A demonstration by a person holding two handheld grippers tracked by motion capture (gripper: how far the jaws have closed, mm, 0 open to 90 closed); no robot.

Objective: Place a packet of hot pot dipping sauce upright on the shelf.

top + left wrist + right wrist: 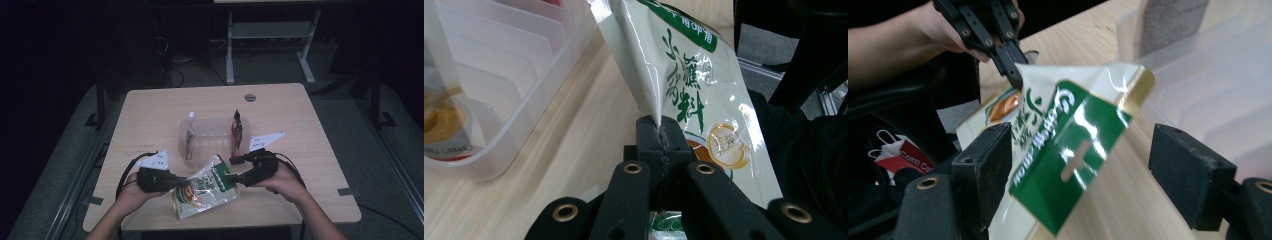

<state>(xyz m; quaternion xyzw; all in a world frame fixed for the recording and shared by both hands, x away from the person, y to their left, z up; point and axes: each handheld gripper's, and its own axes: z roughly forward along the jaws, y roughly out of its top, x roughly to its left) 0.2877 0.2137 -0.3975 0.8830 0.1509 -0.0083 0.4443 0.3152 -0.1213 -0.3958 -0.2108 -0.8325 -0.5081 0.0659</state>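
pinched shut by left gripper [659, 145] at one edge, pouch [206, 187] stretched lengthwise into right gripper [1078, 165], gaping, gripping nothing.

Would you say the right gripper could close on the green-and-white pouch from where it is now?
Probably yes: the pouch, pinched at one edge by the left gripper, already hangs between the right gripper's open fingers, with nothing in between.
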